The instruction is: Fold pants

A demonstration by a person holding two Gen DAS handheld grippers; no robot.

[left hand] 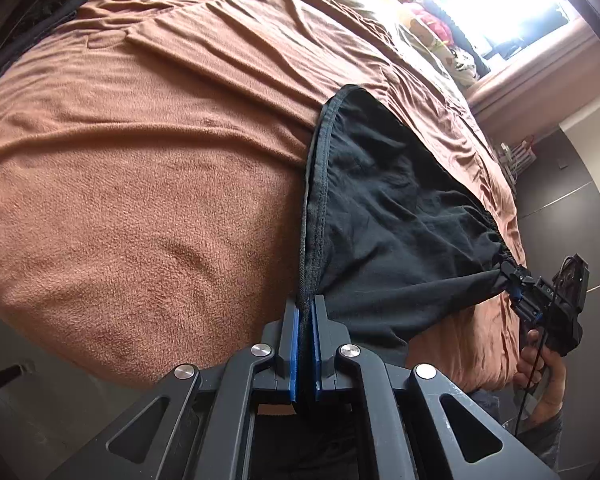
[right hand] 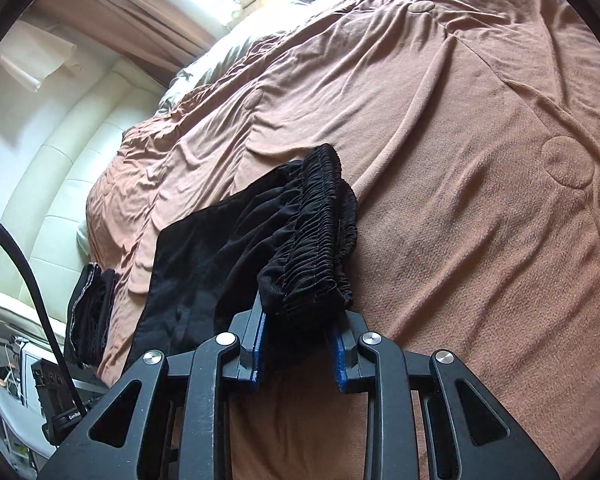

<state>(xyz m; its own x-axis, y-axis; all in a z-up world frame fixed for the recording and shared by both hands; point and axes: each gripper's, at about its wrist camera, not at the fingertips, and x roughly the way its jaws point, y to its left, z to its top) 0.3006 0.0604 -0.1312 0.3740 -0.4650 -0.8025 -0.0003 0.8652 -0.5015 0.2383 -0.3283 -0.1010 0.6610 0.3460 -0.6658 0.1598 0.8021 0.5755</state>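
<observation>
While stretched between both tongs, black pants [left hand: 388,216] drape over brown fleece blanket [left hand: 140,184] | left tongs [left hand: 306,320] pinch flat hem | right tongs [right hand: 300,320] clamp gathered elastic waistband.

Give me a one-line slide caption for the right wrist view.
Right tool clamps the gathered elastic waistband of black pants spread over a brown blanket.

Both wrist views close, angled down over bed blanket [left hand: 140,200]; both show black pants [right hand: 228,248].
</observation>
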